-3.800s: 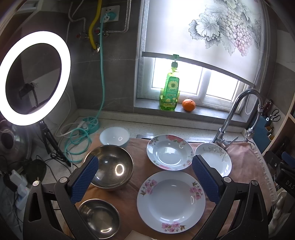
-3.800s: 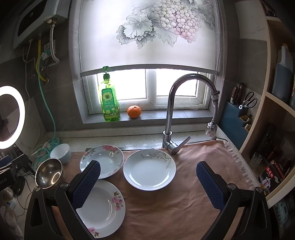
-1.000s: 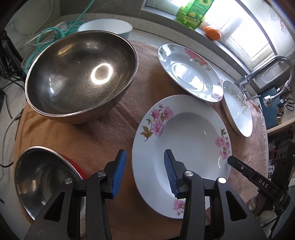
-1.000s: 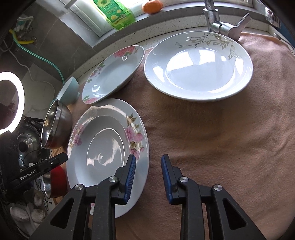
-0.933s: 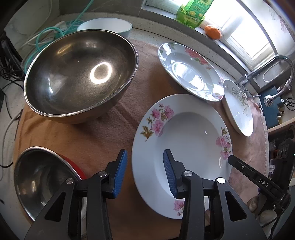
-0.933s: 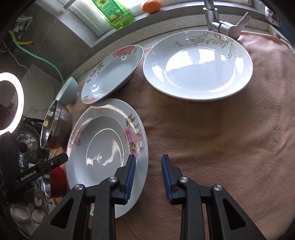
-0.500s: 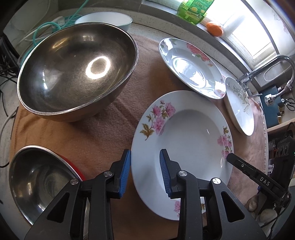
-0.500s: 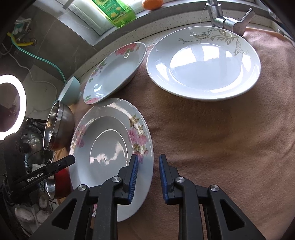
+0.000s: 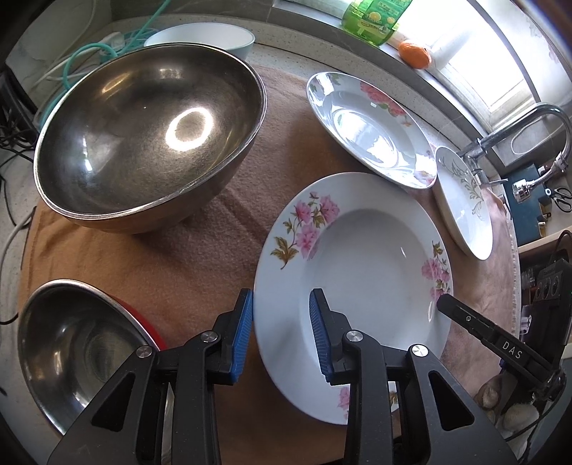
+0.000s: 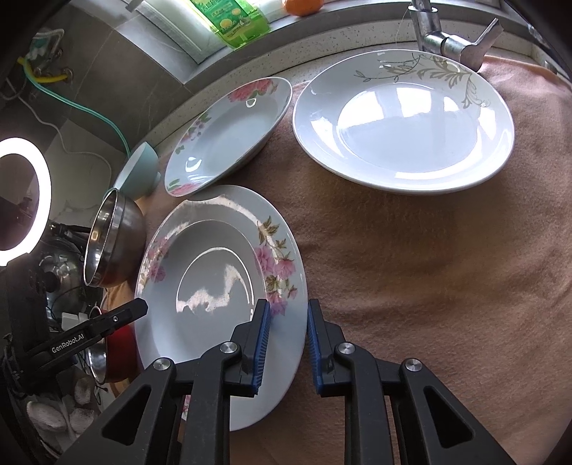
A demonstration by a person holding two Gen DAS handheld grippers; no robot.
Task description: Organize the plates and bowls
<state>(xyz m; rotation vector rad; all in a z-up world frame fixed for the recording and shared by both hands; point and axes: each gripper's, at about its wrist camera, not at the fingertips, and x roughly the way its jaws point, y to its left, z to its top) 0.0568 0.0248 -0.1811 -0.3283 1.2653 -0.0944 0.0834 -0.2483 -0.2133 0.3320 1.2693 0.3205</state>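
A large white plate with pink flowers (image 9: 357, 257) (image 10: 214, 272) lies on the brown cloth (image 10: 411, 286). My left gripper (image 9: 282, 322) is shut on its left rim, one blue pad at the outer edge and the other inside the plate. My right gripper (image 10: 286, 332) is shut on the opposite rim the same way. Behind it lie a smaller floral plate (image 9: 368, 125) (image 10: 228, 132) and a white plate with a grey leaf pattern (image 9: 464, 200) (image 10: 404, 125). A big steel bowl (image 9: 150, 143) stands to the left.
A small steel bowl (image 9: 78, 350) sits in a red one at the near left. A pale blue bowl (image 9: 203, 35) stands behind the big bowl. The tap (image 10: 447, 39), a green bottle (image 10: 232, 21) and an orange (image 9: 414, 53) are at the back. Bare cloth lies to the right.
Both grippers came down from high above the counter to the large floral plate. Over the last second their jaws narrowed onto its opposite rims.
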